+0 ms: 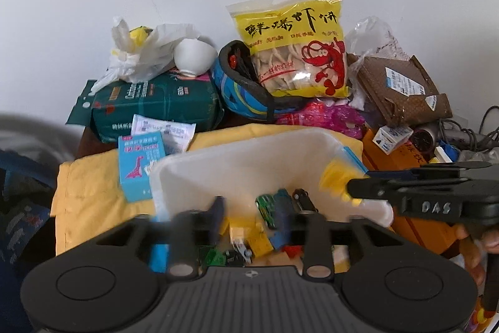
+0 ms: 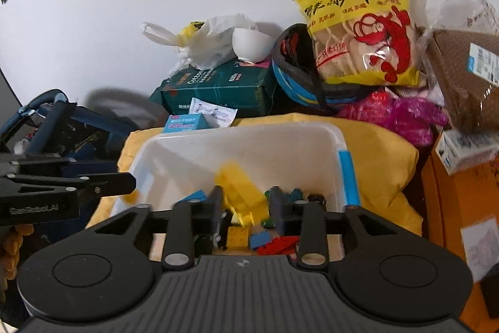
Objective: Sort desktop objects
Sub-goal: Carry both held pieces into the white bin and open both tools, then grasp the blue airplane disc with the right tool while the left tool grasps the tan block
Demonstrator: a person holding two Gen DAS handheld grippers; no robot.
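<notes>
A white plastic bin point(image 1: 237, 145) point(image 2: 237, 133) sits on a yellow cloth point(image 1: 93, 177) and holds toy cars point(image 1: 265, 208) and loose bricks point(image 2: 238, 236). My left gripper point(image 1: 251, 202) hangs open over the bin's near side with nothing between its fingers; in the right wrist view the left gripper point(image 2: 131, 181) comes in from the left by the bin's left rim. My right gripper point(image 2: 248, 198) is open above the bin. A blurred yellow brick point(image 2: 240, 192) point(image 1: 335, 177) is in the air between its fingers. The right gripper point(image 1: 352, 189) reaches in over the bin's right rim.
Against the wall are a yellow shrimp-cracker bag point(image 1: 296, 52), a blue helmet point(image 1: 240, 89), a green tissue pack point(image 1: 156, 105), a white bowl point(image 1: 193, 55) and a brown parcel point(image 1: 402, 86). A blue dinosaur box point(image 1: 140, 164) lies left of the bin, an orange box point(image 2: 452, 208) to its right.
</notes>
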